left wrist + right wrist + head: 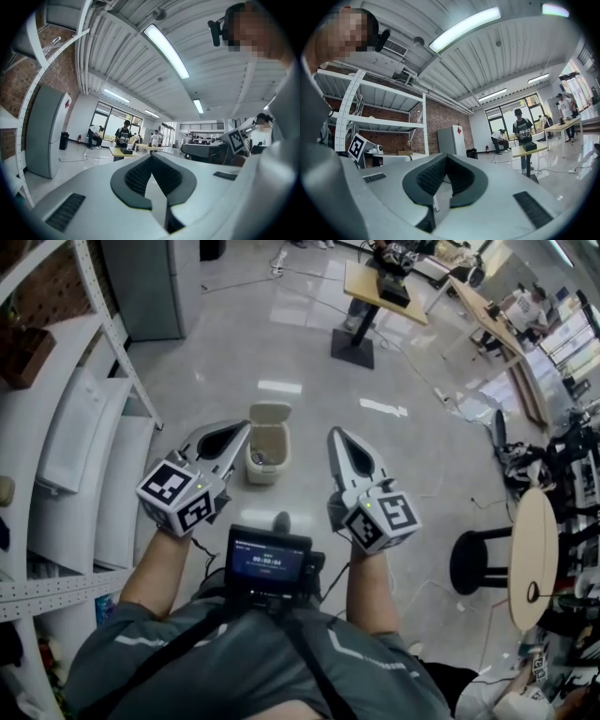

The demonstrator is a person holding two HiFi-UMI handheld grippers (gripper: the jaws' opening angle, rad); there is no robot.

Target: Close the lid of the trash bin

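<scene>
The left hand-held gripper [244,427] and right hand-held gripper [335,434], jaws together and empty, flank the floor's open bin [267,454]; the screen [267,562] shows unreadable text.

I see pale grey shells on the left gripper [242,429] and right gripper [335,435], with dark ribbed pads [136,176] inside. Black-and-white marker cubes [183,495], each with a green LED. The operator wears a grey short-sleeve shirt [384,667], black straps [178,645] and a black chest screen [268,562].

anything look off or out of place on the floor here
Only the trash bin: it stands alone on the open floor with its lid flipped up at the back. Nothing looks spilled or damaged.
</scene>
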